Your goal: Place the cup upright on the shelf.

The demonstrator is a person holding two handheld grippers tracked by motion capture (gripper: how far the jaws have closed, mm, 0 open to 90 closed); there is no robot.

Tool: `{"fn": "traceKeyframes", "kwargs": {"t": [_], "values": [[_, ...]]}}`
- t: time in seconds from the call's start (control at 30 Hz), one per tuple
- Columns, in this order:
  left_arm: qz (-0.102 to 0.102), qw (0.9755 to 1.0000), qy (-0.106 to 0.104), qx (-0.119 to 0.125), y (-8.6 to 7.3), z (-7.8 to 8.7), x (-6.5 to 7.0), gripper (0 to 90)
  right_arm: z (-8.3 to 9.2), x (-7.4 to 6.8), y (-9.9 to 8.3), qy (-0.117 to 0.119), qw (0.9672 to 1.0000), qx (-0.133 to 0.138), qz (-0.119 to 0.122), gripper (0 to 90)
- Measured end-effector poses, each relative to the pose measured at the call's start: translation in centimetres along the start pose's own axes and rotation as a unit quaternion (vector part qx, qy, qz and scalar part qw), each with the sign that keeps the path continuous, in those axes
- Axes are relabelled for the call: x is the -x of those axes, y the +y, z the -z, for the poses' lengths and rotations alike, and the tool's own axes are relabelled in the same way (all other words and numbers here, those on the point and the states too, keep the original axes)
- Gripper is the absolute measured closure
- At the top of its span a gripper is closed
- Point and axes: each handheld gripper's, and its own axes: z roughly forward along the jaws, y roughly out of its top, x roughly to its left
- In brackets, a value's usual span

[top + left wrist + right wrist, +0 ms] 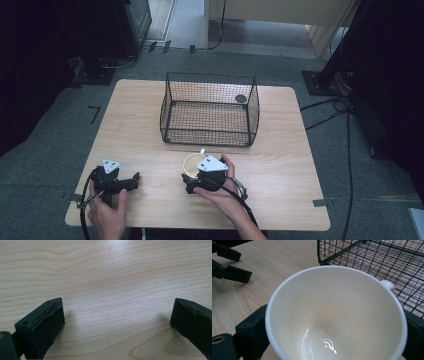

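Observation:
A white mug (191, 162) stands on the wooden table (285, 165), just in front of a black wire basket (207, 127). My right gripper (196, 173) is over it from the near side. In the right gripper view the mug (337, 315) is empty, its handle points toward the basket (372, 255), and my right gripper (334, 340) has one jaw pressed against each side of its wall. My left gripper (131, 181) rests at the table's front left, open, with bare wood between its fingers (45, 327). It also appears far off as the left gripper (230, 263).
The basket is open at the top, with a small dark disc (241, 98) at its back right corner. Cables trail from both grippers off the front edge. Dark stands and floor cables (330, 107) surround the table.

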Motion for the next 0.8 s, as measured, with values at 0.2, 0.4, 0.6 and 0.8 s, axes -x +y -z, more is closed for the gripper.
{"fn": "traceKeyframes", "kwargs": {"t": [0.2,0.4,0.6,0.8], "values": [[0.0,1.0,0.0,0.0,0.0,0.0,0.0,0.0,-0.2,0.1,0.0,-0.003,1.0,0.003,-0.003,8.4],[0.0,1.0,0.0,0.0,0.0,0.0,0.0,0.0,-0.2,-0.1,0.1,-0.01,0.9999,0.002,0.0,9.0],[0.0,1.0,0.0,0.0,0.0,0.0,0.0,0.0,0.0,-0.2,0.1,-0.019,0.9997,0.008,0.01,9.2],[0.0,1.0,0.0,0.0,0.0,0.0,0.0,0.0,0.8,-0.4,0.9,-0.015,0.9996,0.017,0.014,9.2]]}}
